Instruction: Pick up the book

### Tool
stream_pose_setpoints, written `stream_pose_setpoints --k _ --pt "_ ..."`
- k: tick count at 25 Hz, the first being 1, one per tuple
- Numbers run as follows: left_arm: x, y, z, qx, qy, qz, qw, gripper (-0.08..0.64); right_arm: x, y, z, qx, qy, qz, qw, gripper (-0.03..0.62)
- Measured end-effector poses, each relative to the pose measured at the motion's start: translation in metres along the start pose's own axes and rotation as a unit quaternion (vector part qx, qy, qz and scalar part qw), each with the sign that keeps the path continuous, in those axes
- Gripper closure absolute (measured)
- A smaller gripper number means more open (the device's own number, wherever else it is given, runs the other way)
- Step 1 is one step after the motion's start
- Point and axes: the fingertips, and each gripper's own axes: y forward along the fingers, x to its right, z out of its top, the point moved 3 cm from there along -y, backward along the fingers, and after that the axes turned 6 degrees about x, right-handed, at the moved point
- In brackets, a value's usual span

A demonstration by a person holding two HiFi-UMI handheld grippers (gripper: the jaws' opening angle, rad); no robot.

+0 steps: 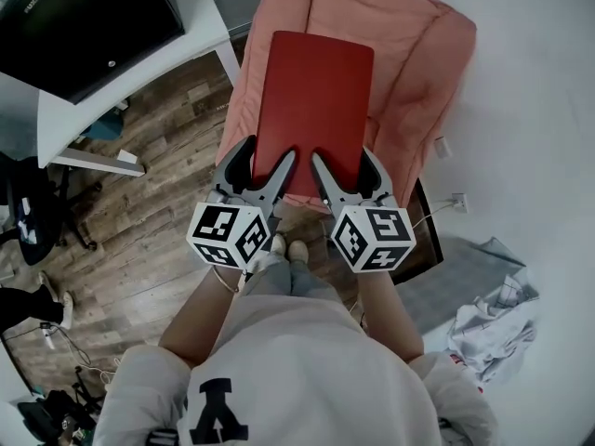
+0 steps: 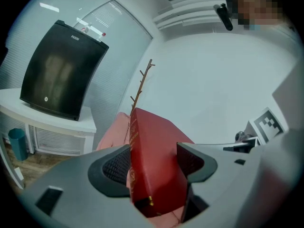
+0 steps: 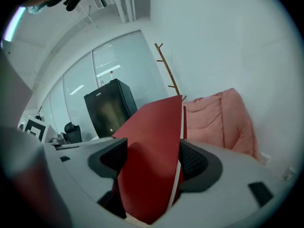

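A red hardcover book [image 1: 316,100] hangs above a pink padded armchair [image 1: 418,54], held by its near edge with both grippers. My left gripper [image 1: 267,156] is shut on the near left corner, my right gripper [image 1: 344,161] on the near right corner. In the left gripper view the book's spine [image 2: 152,146] stands upright between the pads of the left gripper [image 2: 154,158], with the pink chair [image 2: 111,132] behind it. In the right gripper view the red cover [image 3: 152,137] fills the gap of the right gripper [image 3: 152,158], tilted, and both pads press on it.
A black mini fridge [image 1: 84,17] stands on a white counter [image 1: 56,128] at the upper left, over wooden floor [image 1: 158,221]. A thin coat stand [image 2: 140,87] rises behind the chair. Crumpled cloth [image 1: 488,314] lies at the right, a dark office chair [image 1: 28,212] at the left edge.
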Motion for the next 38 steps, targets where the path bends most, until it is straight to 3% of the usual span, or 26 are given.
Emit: stream_pose_setpoints --k 16,38 --pt "0.019 -0.024 0.037 0.039 0.018 -0.019 0.9989 0.264 -0.025 -0.025 0.035 0.045 -0.027 0.005 0.999 0.256" --pt "0.012 -0.063 0.043 0.051 0.029 -0.048 0.9971 0.264 -0.063 -0.047 0.025 0.081 -0.035 -0.010 0.996 0.256"
